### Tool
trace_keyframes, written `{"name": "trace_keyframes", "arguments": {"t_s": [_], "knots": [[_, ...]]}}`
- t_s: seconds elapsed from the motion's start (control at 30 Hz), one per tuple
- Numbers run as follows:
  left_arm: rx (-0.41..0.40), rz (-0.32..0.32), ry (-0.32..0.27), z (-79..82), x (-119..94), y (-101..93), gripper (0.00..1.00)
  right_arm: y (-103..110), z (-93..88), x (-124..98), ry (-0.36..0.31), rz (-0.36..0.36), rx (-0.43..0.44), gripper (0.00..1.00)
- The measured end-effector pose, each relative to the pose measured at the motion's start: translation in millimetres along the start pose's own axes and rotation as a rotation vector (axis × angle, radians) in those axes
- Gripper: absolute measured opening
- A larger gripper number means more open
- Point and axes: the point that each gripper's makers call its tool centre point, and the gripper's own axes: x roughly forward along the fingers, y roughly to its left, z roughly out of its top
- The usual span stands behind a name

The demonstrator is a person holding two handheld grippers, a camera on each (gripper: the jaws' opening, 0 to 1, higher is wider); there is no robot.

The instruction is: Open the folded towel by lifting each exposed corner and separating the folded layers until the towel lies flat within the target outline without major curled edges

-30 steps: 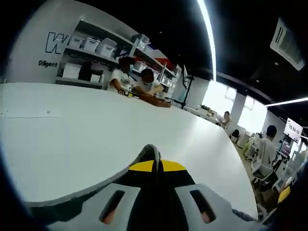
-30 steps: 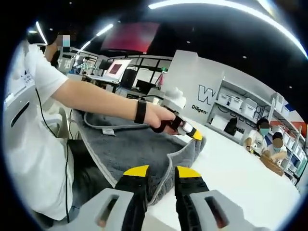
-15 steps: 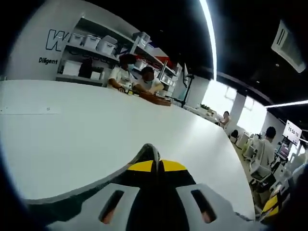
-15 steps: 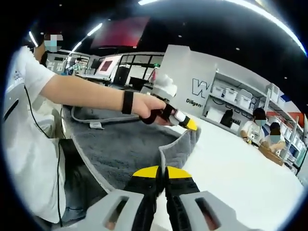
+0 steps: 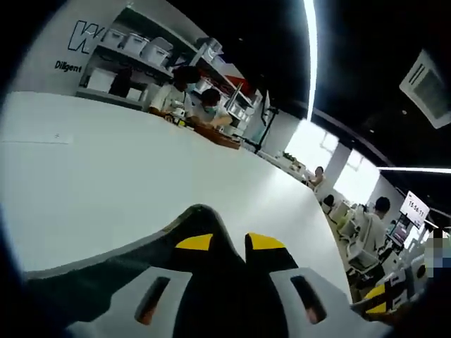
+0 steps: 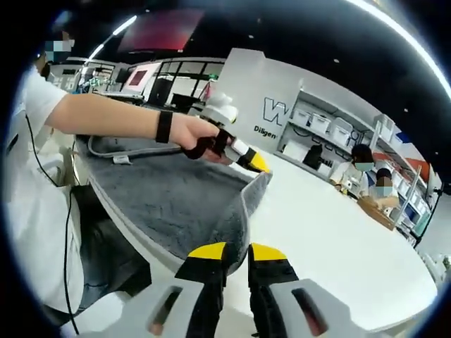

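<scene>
The grey towel (image 6: 176, 204) lies on the white table (image 6: 331, 232) and hangs over its near edge. One hem stands up as a ridge between the two grippers. In the right gripper view a person's hand holds the left gripper (image 6: 252, 162) at the towel's raised corner (image 6: 259, 184). In the left gripper view the left gripper (image 5: 230, 242) has its yellow-tipped jaws wide apart, with the dark towel fold (image 5: 201, 215) still lying between them. The right gripper (image 6: 237, 251) has its jaws a little apart, and the towel hem (image 6: 237, 229) runs down into the gap.
The white table (image 5: 127, 183) stretches far ahead. Two people sit at its far end (image 5: 187, 102) by a brown tray (image 5: 215, 136). Shelves with white boxes (image 6: 331, 134) line the back wall. The person's body (image 6: 35, 211) stands close on the left.
The left gripper's jaws, shut on the towel hem before, now stand wide apart. The right gripper's jaws closed on the hem half a second ago and have since widened a little. Both views shifted.
</scene>
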Motion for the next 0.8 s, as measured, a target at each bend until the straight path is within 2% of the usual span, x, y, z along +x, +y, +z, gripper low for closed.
{"name": "trace_keyframes", "arguments": {"t_s": [0.27, 0.43, 0.53, 0.6, 0.67, 0.7, 0.77, 0.8], "knots": [[0.015, -0.003, 0.004, 8.4, 1, 3.0, 0.16, -14, -8.8, -3, 0.052, -0.075, -0.027, 0.08], [0.045, -0.022, 0.011, 5.9, -10, -9.9, 0.17, -14, -6.5, -2, 0.058, -0.088, -0.051, 0.09], [0.058, -0.032, 0.009, 11.4, -13, -15.2, 0.18, -12, -3.5, -1, 0.045, -0.076, -0.048, 0.09], [0.080, -0.055, 0.000, 15.3, -22, -27.3, 0.18, -7, 4.7, 1, 0.032, -0.065, -0.068, 0.09], [0.094, -0.065, 0.000, 17.0, -25, -31.4, 0.20, -5, 9.2, 2, 0.016, -0.060, -0.074, 0.10], [0.103, -0.064, 0.001, 16.4, -28, -34.2, 0.20, -4, 13.1, 2, 0.001, -0.055, -0.083, 0.11], [0.113, -0.068, -0.011, 13.6, -41, -42.2, 0.20, 7, 27.3, 5, -0.072, -0.015, -0.101, 0.13], [0.115, -0.071, -0.023, 15.0, -44, -44.9, 0.20, 11, 30.8, 7, -0.089, 0.007, -0.077, 0.12]]}}
